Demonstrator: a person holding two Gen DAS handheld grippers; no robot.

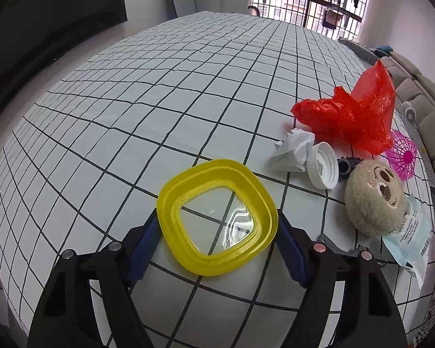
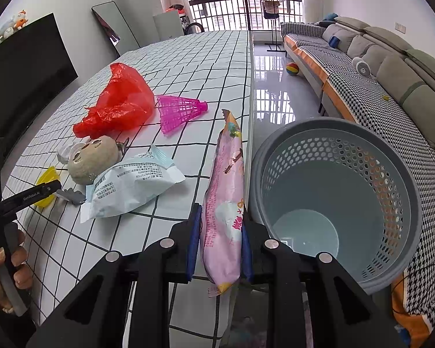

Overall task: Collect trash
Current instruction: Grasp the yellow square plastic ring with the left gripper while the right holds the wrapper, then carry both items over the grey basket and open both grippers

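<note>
Landmark: grey perforated waste basket (image 2: 403,174), standing on the floor just off the edge of the checked table (image 2: 206,58).
Basket contents: nothing shows inside; its pale bottom is bare, so by my reading no trash has gone in yet.
Right gripper (image 2: 220,243): blue pads clamped on a pink snack wrapper (image 2: 224,191), held lengthwise at the table edge, just beside the basket rim and not yet over the opening.
Left gripper (image 1: 219,236): jaws apart, standing either side of a yellow plastic lid (image 1: 217,220) with a clear centre; whether the pads press on it I cannot tell. It lies flat on the table, far from the basket.
Left on the table, nearer the basket: pale blue printed packet (image 2: 130,185).
Farther from the basket: red plastic bag (image 2: 119,101), pink plastic shuttlecock (image 2: 179,110), crumpled white paper (image 1: 294,150), white screw cap (image 1: 323,165).
Probably not trash: beige plush toy (image 2: 92,156).
Progress: early; one wrapper in hand, the lid about to be taken, the rest untouched.
</note>
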